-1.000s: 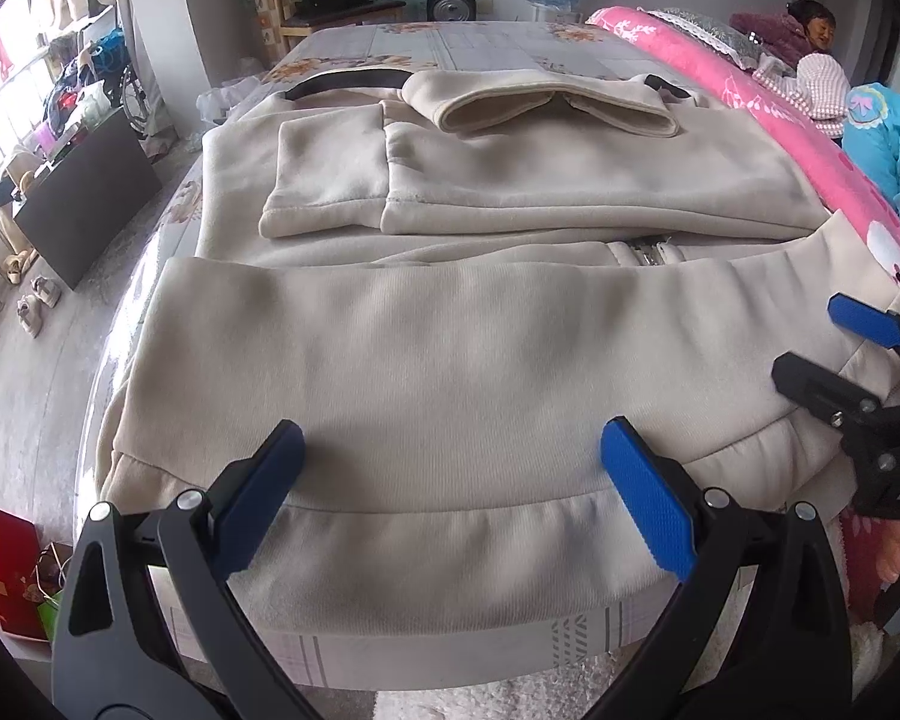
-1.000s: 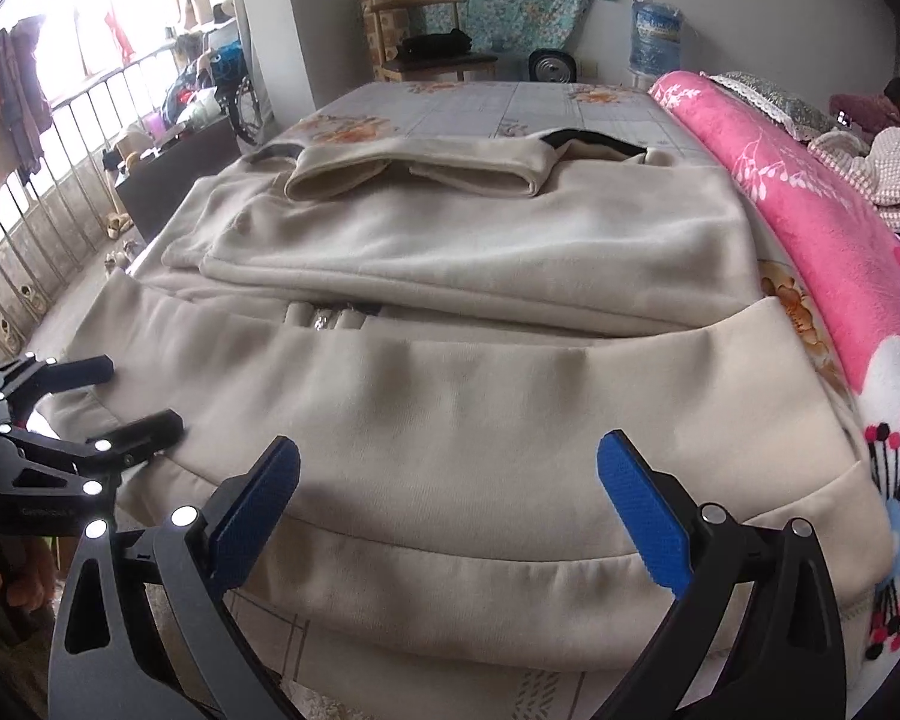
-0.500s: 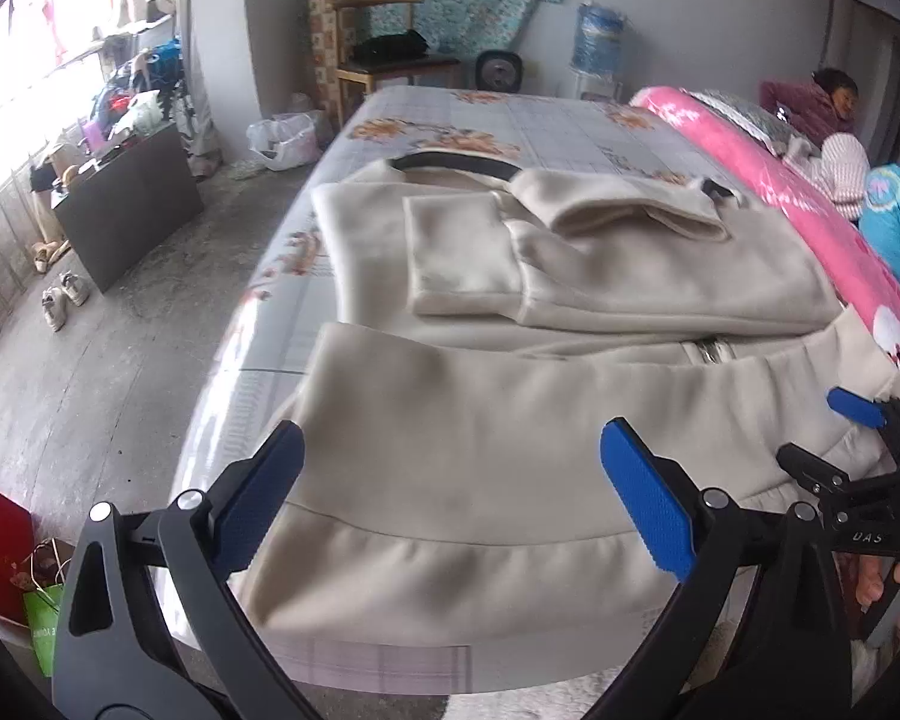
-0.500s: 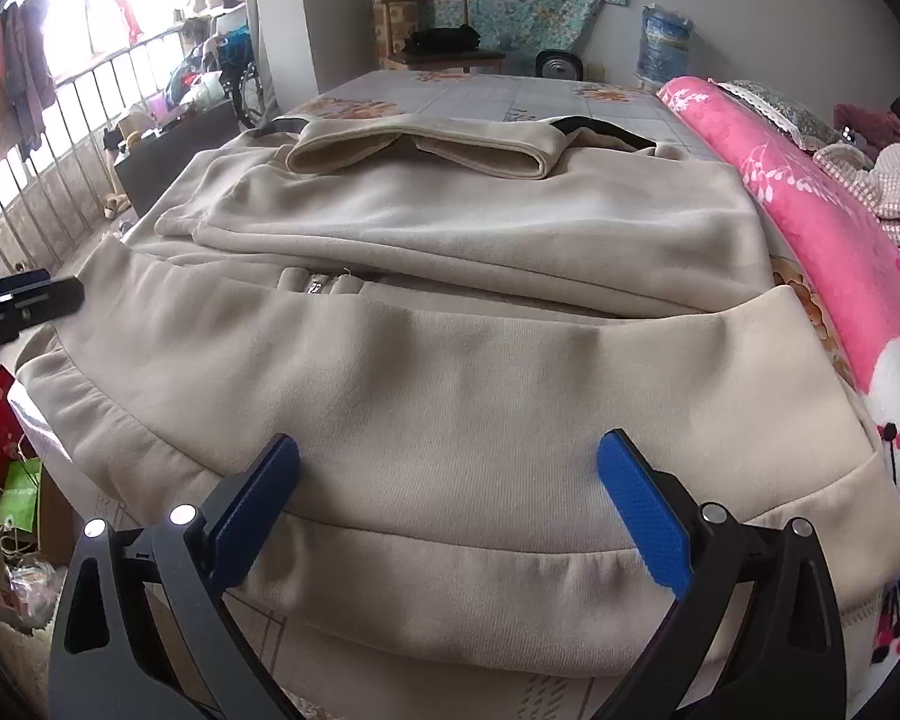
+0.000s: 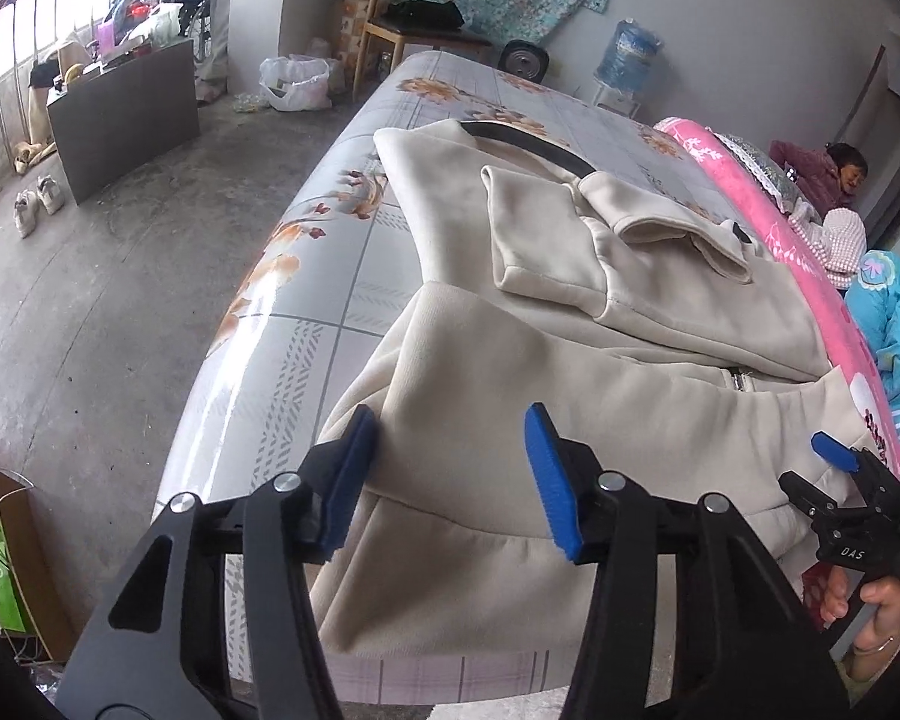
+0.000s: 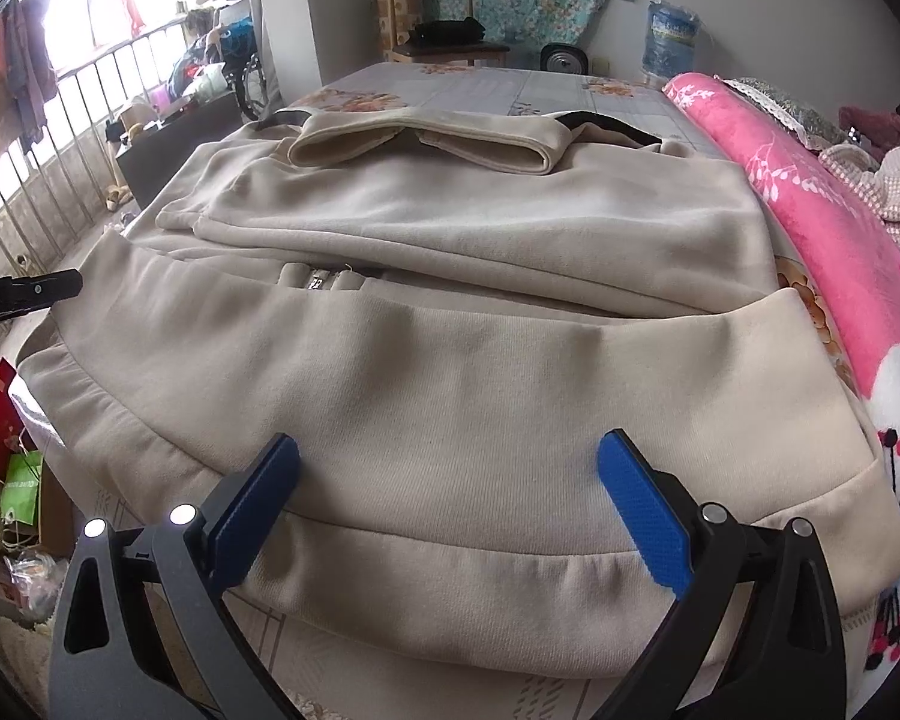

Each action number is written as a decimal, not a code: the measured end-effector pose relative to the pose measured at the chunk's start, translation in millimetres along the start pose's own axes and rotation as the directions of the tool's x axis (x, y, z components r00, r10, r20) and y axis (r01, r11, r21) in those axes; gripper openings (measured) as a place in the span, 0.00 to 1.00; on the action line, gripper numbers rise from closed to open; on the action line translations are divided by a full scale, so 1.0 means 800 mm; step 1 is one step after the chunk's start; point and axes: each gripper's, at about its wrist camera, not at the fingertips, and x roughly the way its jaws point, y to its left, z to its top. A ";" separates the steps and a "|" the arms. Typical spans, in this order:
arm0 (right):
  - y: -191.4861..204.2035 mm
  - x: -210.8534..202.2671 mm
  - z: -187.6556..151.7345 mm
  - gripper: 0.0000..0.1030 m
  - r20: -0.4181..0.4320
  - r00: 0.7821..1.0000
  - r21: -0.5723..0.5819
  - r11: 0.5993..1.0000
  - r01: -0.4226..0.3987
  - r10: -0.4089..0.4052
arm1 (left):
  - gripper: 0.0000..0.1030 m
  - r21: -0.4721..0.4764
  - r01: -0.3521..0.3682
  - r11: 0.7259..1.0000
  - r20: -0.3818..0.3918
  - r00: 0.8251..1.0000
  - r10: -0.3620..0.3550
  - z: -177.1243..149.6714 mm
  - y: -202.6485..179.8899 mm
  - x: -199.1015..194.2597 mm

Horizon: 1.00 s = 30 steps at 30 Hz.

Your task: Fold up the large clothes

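Left wrist view reads "DAS" on the right gripper, wide apart over the beige fleece jacket's near hem on the floral-sheeted bed. Its own left gripper, half-narrowed and just closing, straddles the hem's left corner without pinching. Rolled pink blanket borders the right.

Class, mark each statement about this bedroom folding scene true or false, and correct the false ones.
1. The beige garment lies on the bed. True.
2. A pink blanket lies beside the garment. True.
3. The garment is dark blue. False: it is beige.
4. The right hand-held gripper is clamped shut on the hem. False: its jaws stand wide apart above the fabric.
5. A water bottle stands by the far wall. True.
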 end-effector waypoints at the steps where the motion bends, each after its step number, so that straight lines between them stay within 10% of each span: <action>1: 0.000 0.000 0.000 0.94 -0.001 1.000 0.001 1.000 0.001 -0.001 | 0.47 0.002 -0.012 1.000 -0.011 1.000 0.012 0.000 0.001 0.003; 7: 0.000 0.001 0.001 0.94 -0.002 1.000 0.009 1.000 0.011 -0.011 | 0.45 -0.019 0.010 1.000 -0.046 0.999 -0.011 -0.011 0.009 0.005; 13: 0.001 0.002 0.002 0.94 -0.011 1.000 0.010 1.000 0.015 -0.015 | 0.45 -0.048 0.201 0.978 0.059 0.978 -0.198 0.001 0.020 -0.017; 20: 0.002 0.002 0.002 0.94 -0.007 1.000 0.018 0.999 0.029 -0.029 | 0.42 0.017 0.083 0.996 -0.004 0.997 -0.083 0.012 0.002 0.024; 30: 0.003 0.003 0.002 0.94 -0.006 1.000 0.017 0.999 0.028 -0.028 | 0.42 -0.001 0.196 0.981 0.066 0.978 -0.196 0.022 0.002 0.017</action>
